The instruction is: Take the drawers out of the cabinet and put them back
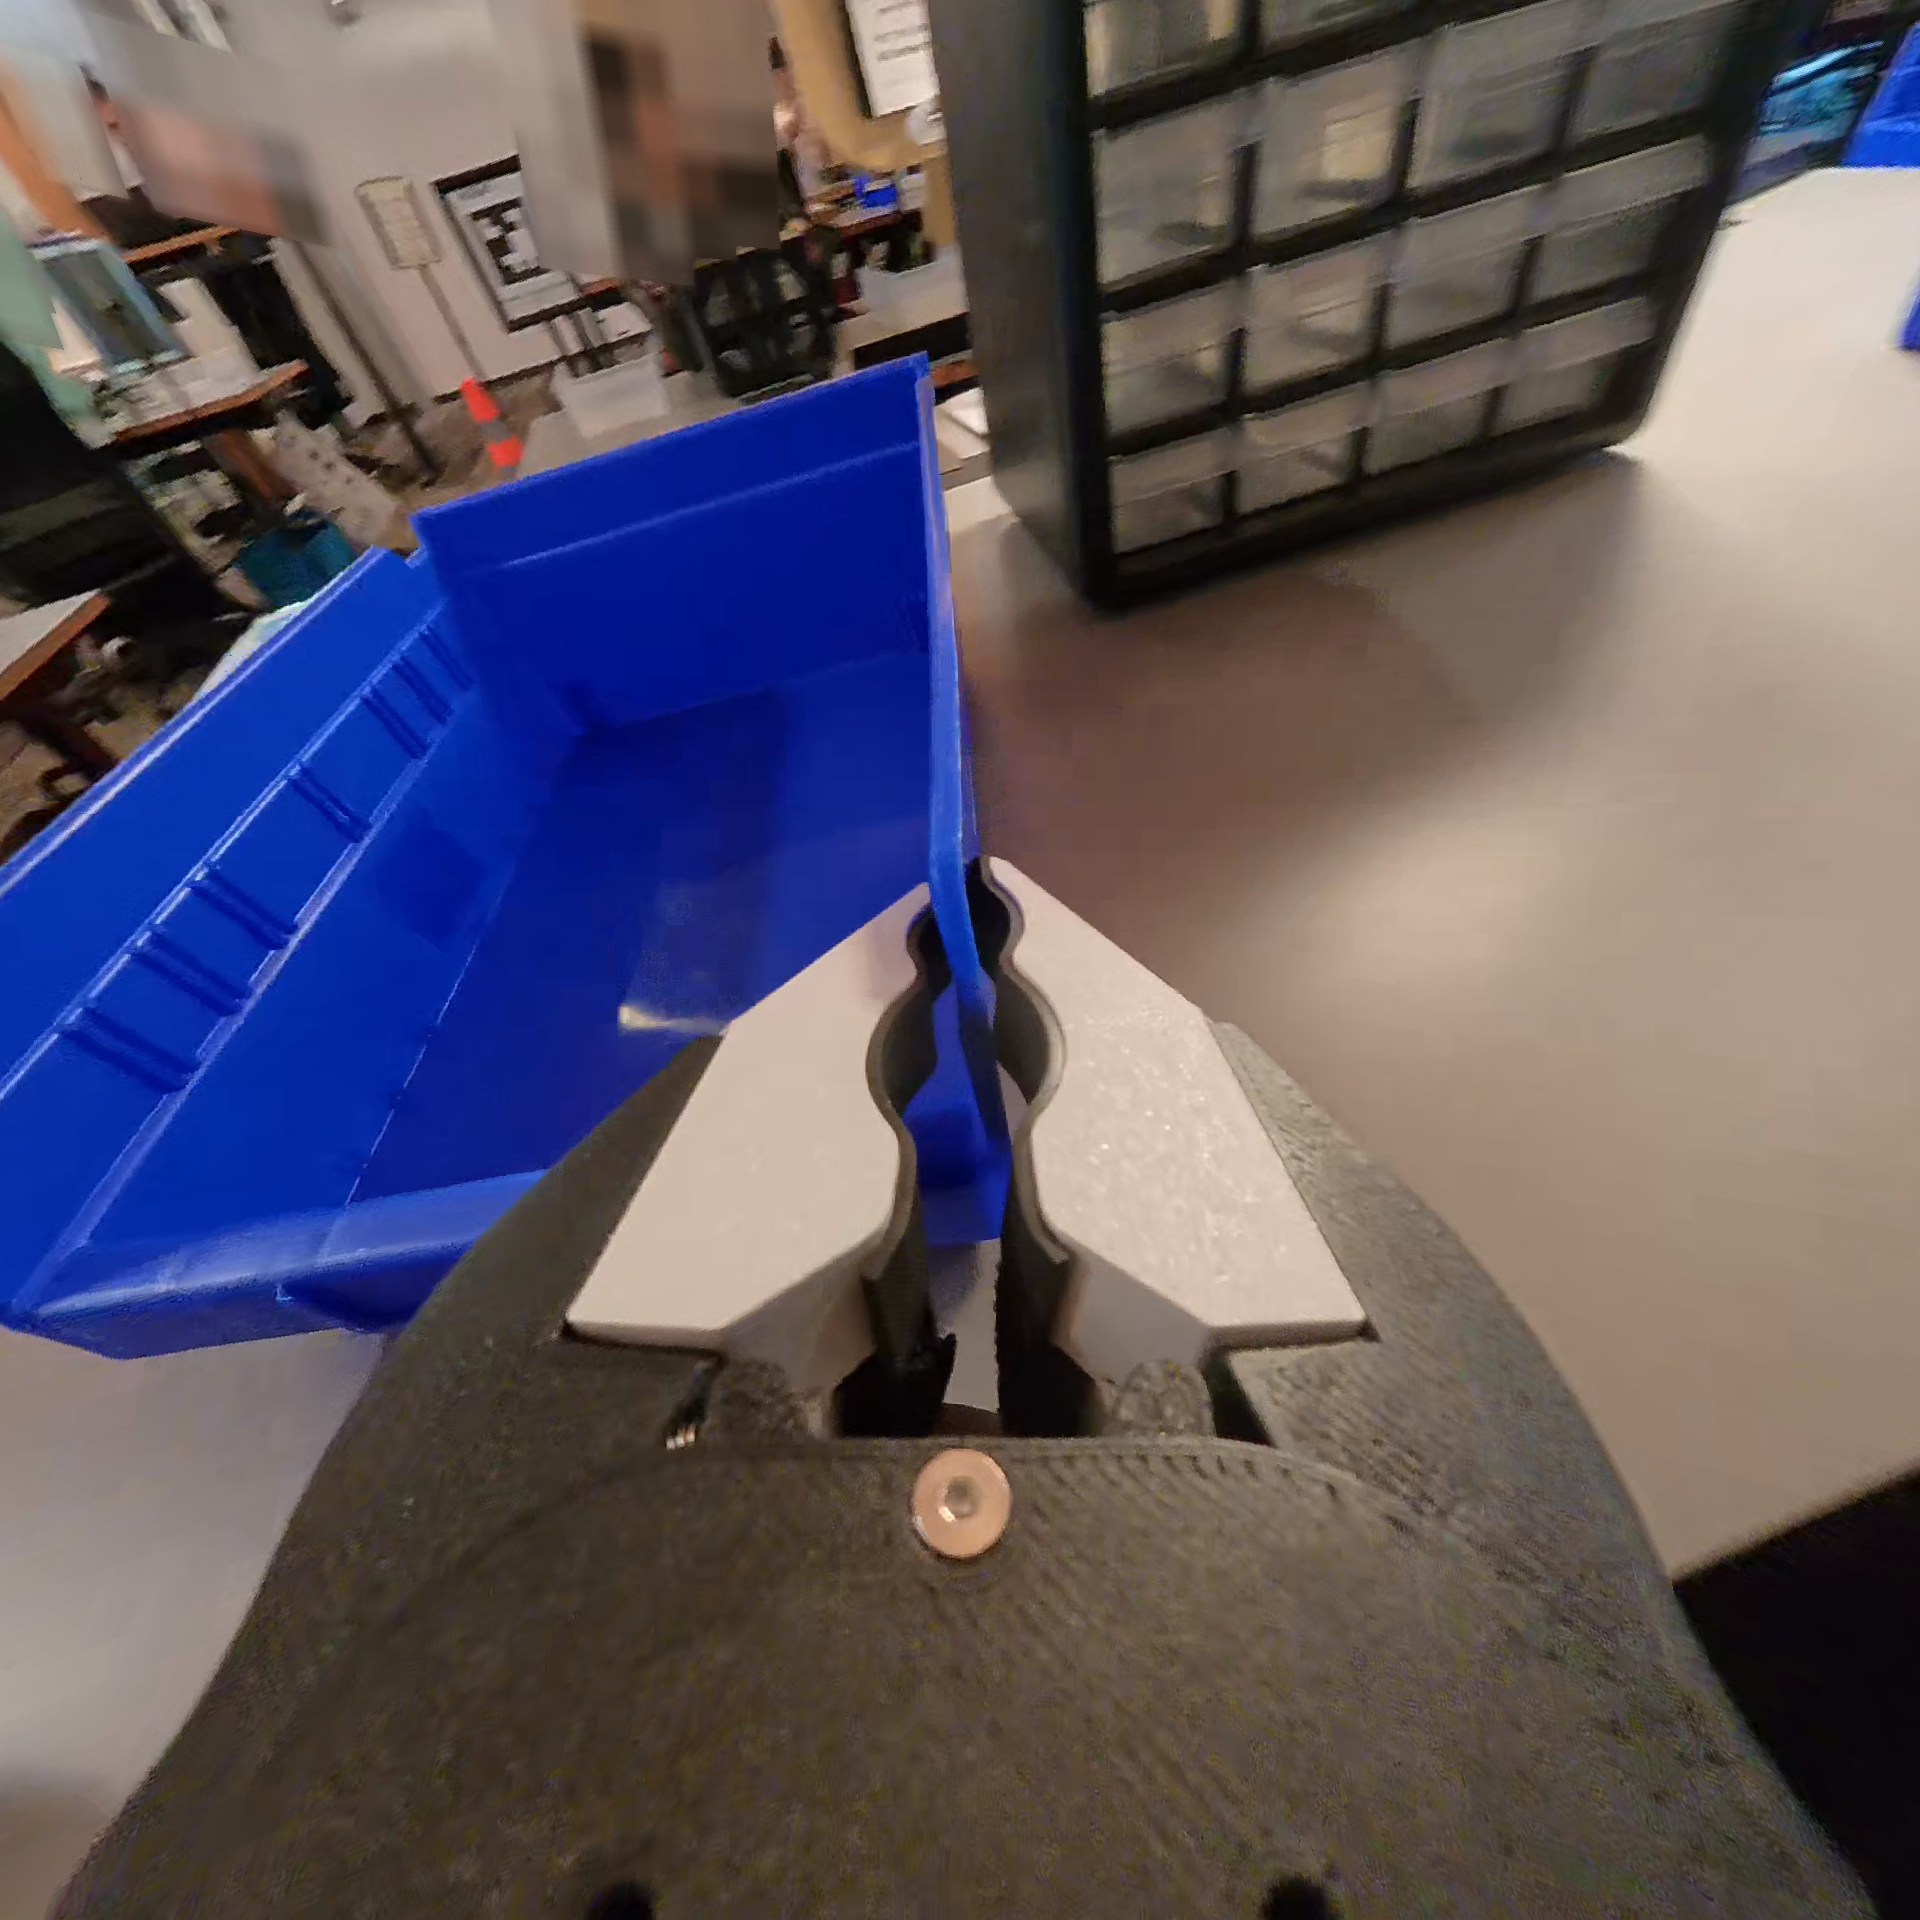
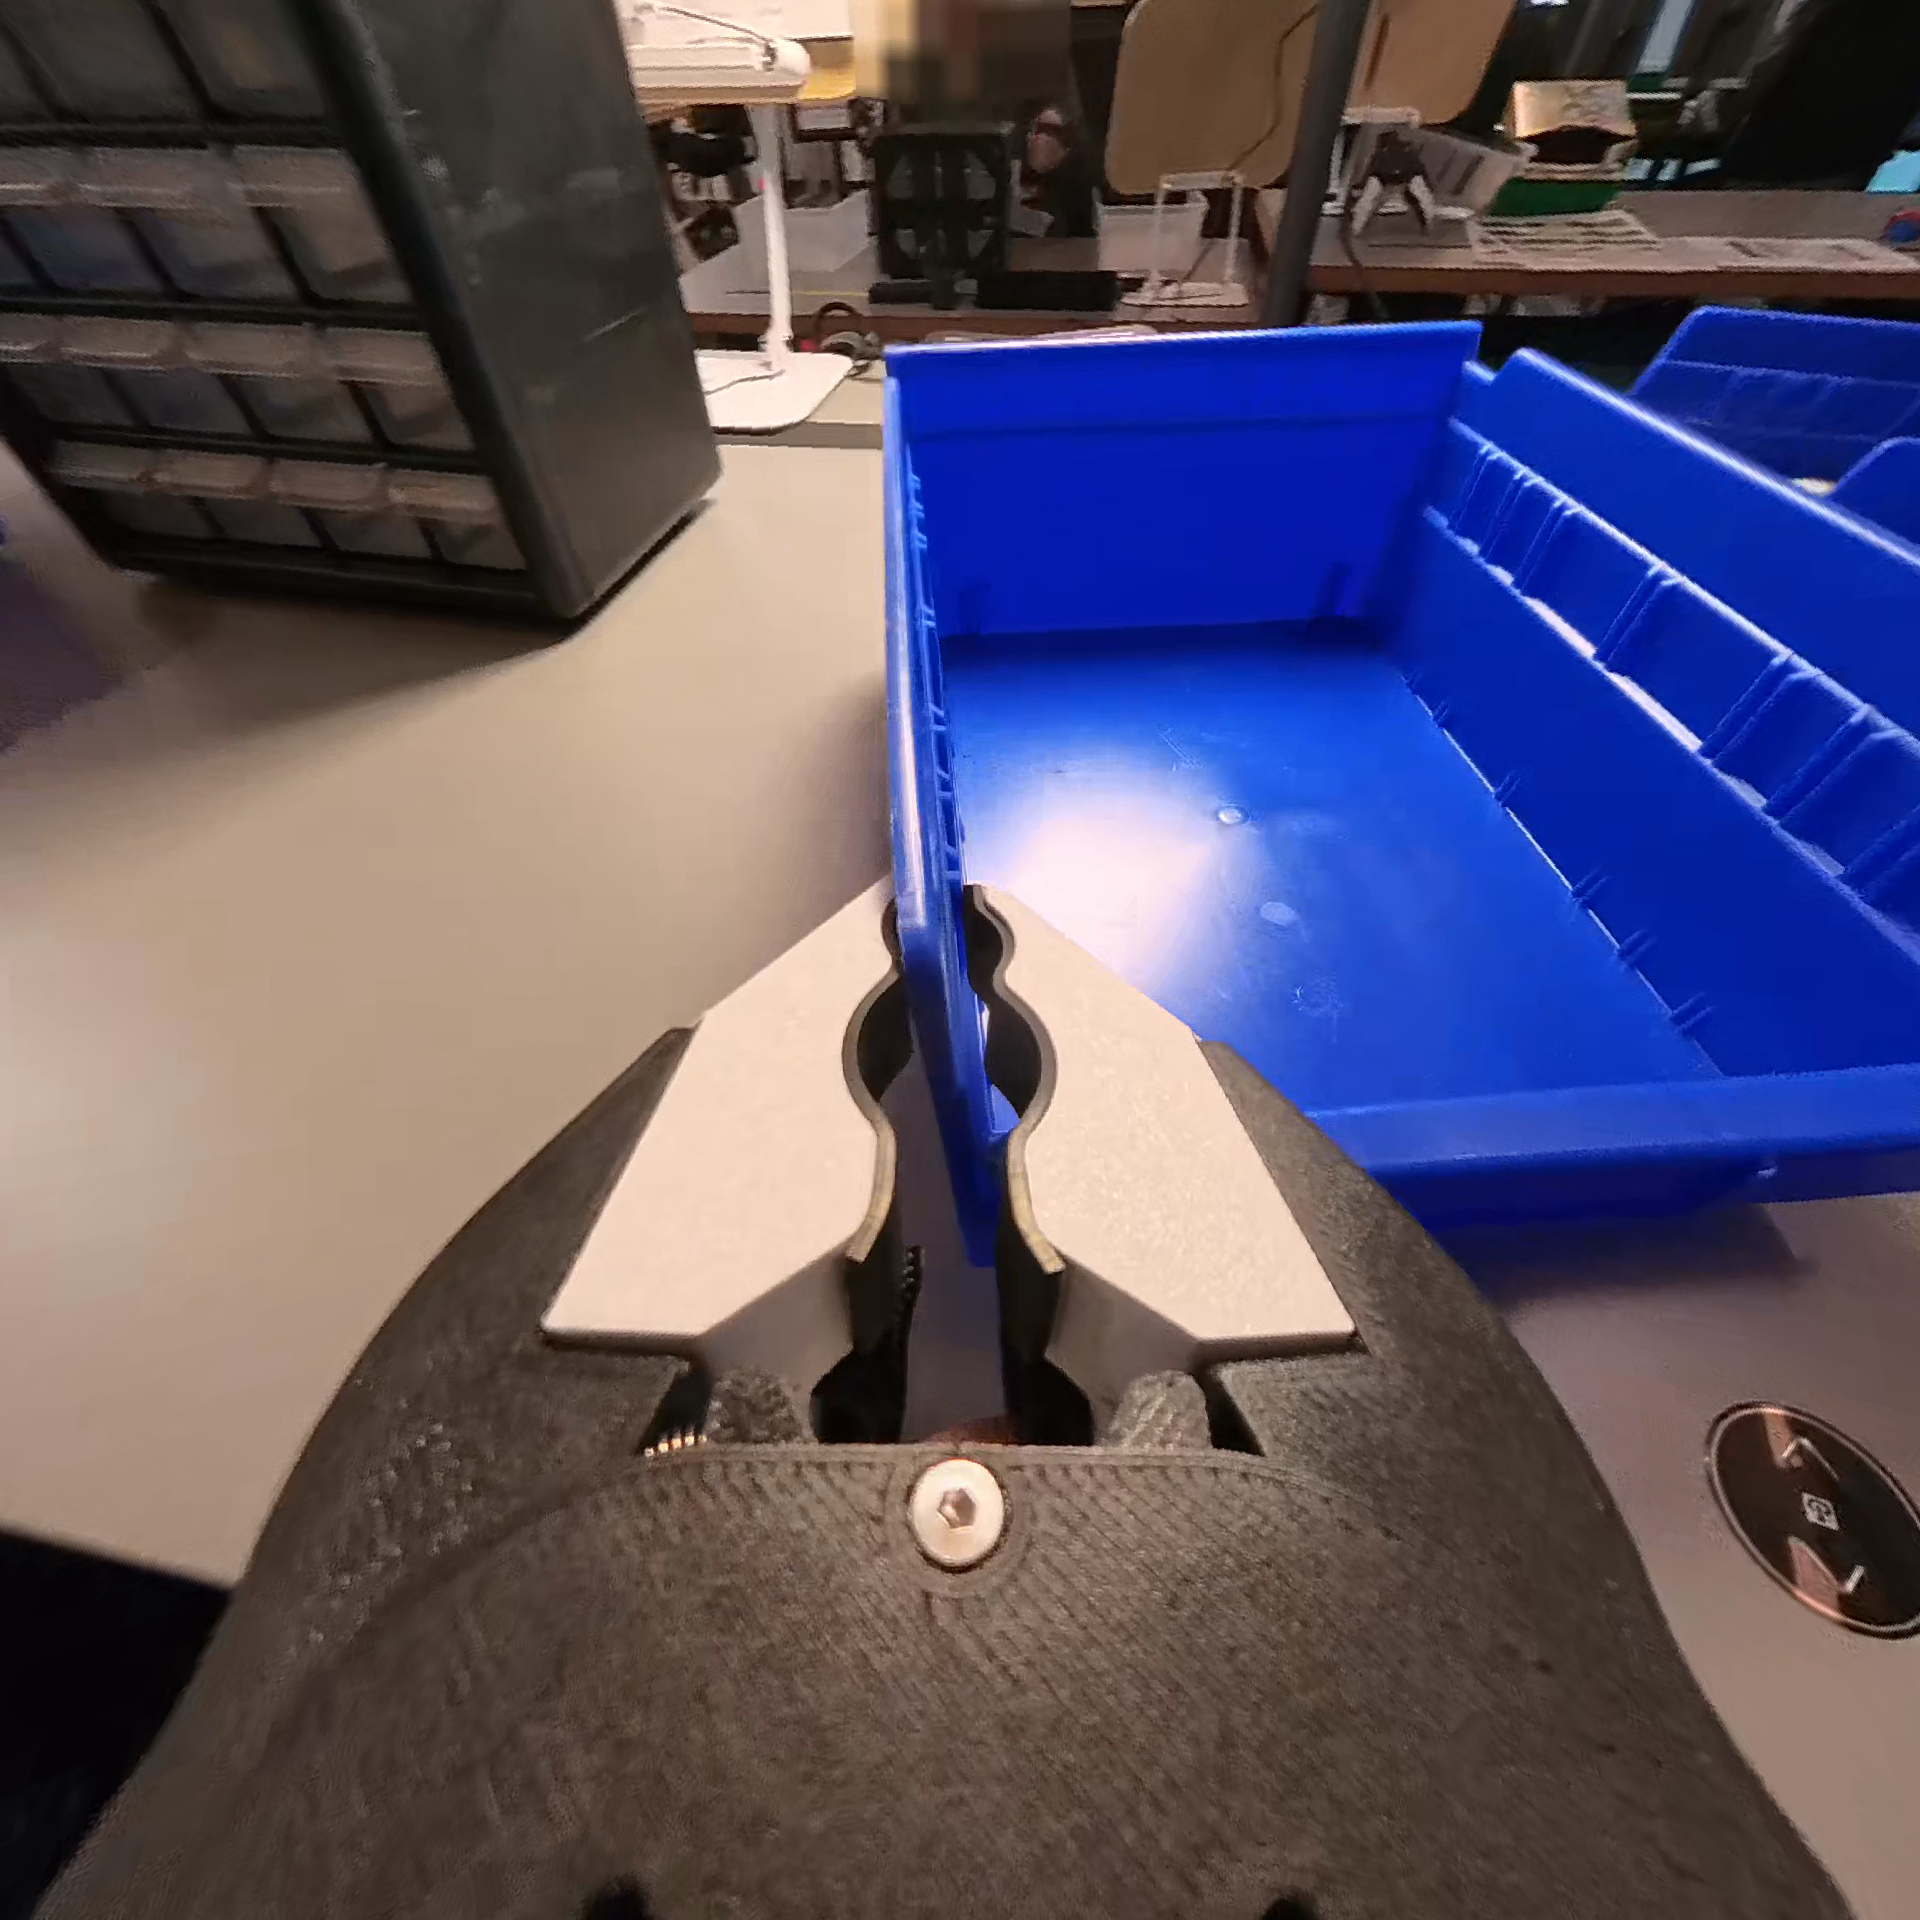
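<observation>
A black cabinet (image 1: 1351, 281) with several rows of small clear drawers stands on the grey table (image 1: 1455, 831); it also shows in the right wrist view (image 2: 312, 312). My left gripper (image 1: 982, 883) is shut on the right side wall of an empty blue bin (image 1: 675, 582), with the thin rim pinched between the pads. My right gripper (image 2: 935, 904) is shut on the left side wall of an empty blue bin (image 2: 1174, 499). Neither view shows the other gripper.
Another blue bin (image 1: 208, 748) lies behind the left one. More blue bins (image 2: 1714, 582) sit beside the right one. A round metal plate (image 2: 1818, 1517) is set in the table near its front. The table edge (image 1: 1766, 1507) runs at the lower right. Workbenches stand beyond.
</observation>
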`<state>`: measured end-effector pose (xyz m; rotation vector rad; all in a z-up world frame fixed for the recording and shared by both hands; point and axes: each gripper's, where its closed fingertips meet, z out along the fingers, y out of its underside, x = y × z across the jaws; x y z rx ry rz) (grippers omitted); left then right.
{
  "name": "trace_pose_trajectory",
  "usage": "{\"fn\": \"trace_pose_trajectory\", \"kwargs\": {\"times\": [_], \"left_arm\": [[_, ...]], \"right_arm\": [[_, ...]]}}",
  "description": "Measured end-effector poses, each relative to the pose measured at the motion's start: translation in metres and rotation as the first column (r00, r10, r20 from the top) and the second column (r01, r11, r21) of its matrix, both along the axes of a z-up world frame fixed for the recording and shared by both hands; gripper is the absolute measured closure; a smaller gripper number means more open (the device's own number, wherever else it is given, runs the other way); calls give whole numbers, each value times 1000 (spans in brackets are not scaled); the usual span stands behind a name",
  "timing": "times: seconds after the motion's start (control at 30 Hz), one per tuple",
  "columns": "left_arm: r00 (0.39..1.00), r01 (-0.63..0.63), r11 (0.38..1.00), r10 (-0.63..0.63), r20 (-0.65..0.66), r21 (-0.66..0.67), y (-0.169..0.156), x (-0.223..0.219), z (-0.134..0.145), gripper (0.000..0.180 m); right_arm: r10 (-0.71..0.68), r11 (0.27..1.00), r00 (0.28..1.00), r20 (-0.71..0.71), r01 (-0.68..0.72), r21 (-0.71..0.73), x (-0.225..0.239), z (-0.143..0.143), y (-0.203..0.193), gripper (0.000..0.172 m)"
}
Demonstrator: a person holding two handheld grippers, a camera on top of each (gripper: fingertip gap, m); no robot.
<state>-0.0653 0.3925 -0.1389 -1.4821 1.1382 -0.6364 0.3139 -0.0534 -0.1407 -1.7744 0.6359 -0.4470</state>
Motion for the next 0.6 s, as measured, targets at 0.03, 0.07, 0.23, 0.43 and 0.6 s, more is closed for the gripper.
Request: {"fn": "trace_pose_trajectory", "kwargs": {"times": [0.03, 0.07, 0.23, 0.43, 0.6], "left_arm": [[999, 34, 999, -34, 3, -2, -8, -1, 0, 180], [998, 66, 998, -66, 7, -7, -15, -3, 1, 180], [980, 197, 980, -196, 30, -18, -45, -14, 8, 180], [942, 331, 943, -328, 71, -38, -76, -30, 22, 179], [911, 399, 912, -383, 152, -94, -97, -44, 40, 179]], "right_arm": [[26, 1000, 1000, -1, -26, 0, -7, 0, -1, 164], [52, 999, 999, -2, -52, 0, -13, 0, -1, 164], [180, 984, 984, -11, -180, 1, -42, 0, -1, 164], [334, 942, 942, -16, -334, 4, -77, 0, -3, 164], [463, 886, 886, -28, -463, 14, -111, 0, -8, 163]]}}
